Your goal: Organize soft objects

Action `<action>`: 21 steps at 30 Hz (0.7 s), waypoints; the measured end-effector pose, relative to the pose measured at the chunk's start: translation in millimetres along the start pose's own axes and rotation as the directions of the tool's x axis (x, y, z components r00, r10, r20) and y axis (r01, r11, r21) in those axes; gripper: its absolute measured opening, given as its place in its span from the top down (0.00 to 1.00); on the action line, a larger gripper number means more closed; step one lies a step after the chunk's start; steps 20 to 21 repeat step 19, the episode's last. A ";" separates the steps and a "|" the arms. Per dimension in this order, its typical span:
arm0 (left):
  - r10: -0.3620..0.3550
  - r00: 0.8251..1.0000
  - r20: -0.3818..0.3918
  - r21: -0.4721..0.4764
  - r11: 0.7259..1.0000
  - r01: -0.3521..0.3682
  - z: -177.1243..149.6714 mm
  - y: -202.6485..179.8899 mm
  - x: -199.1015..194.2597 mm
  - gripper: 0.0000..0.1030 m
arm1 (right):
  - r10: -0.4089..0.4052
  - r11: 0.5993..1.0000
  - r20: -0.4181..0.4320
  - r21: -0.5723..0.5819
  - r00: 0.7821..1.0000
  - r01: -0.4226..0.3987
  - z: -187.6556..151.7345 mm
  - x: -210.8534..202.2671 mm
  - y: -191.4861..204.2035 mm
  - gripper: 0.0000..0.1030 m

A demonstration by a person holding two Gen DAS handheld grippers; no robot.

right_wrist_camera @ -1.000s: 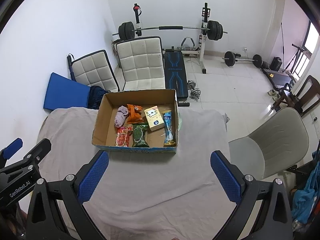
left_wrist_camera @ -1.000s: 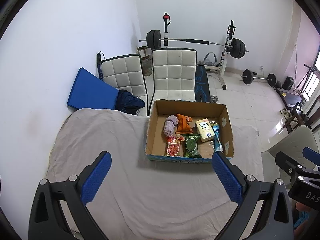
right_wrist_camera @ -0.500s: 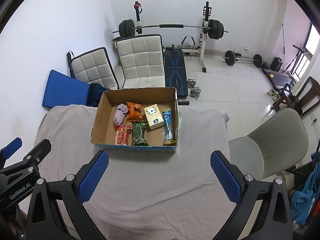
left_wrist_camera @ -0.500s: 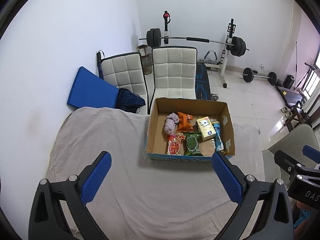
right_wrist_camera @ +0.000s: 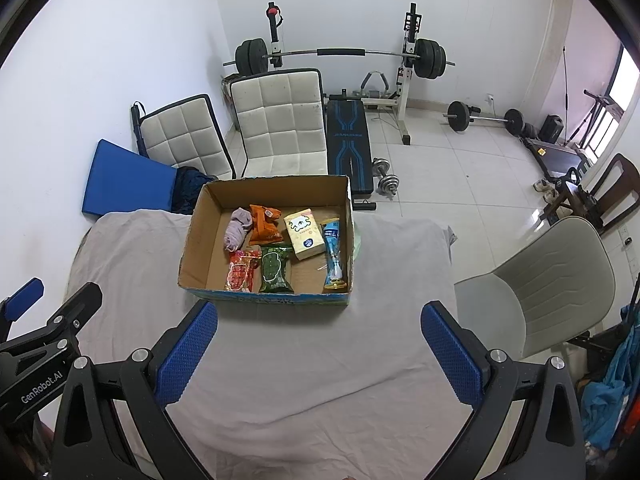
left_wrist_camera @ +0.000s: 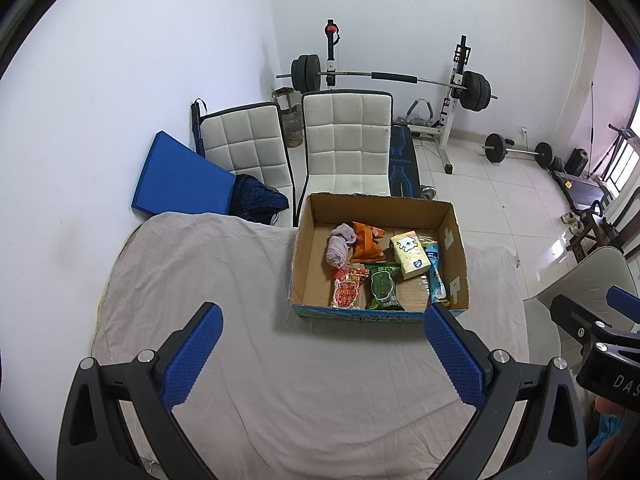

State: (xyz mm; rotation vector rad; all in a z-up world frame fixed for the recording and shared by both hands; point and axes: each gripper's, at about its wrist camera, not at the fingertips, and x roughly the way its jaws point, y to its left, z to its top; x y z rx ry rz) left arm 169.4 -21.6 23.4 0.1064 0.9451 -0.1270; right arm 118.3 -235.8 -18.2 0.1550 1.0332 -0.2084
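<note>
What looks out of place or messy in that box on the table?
Nothing is spilled or damaged. The cardboard box holds items lying loosely at mixed angles, with the rolled purple cloth the only non-packaged item. Both grippers are open and empty.

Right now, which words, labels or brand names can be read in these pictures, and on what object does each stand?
"GenRobot.AI": on the left claw body, right wrist view.
"DAS", cut off by the frame: on the right claw body, left wrist view.
Snack packets, tissue pack, cardboard box, bench: print too small.
</note>
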 end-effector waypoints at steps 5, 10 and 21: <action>0.000 1.000 -0.003 -0.002 1.000 0.000 -1.0 -0.8 1.0 0.00 | -0.005 1.000 0.003 -0.002 1.000 0.005 -0.4 2.1 0.2 0.00; 0.004 1.000 -0.007 -0.009 1.000 -0.004 -2.3 -2.6 2.8 0.00 | -0.008 1.000 0.004 -0.004 1.000 0.008 -0.9 3.0 0.1 0.00; 0.005 1.000 -0.001 -0.016 1.000 -0.005 -3.9 -4.5 3.9 0.00 | -0.007 1.000 -0.006 -0.019 1.000 0.007 -2.6 11.0 1.3 0.00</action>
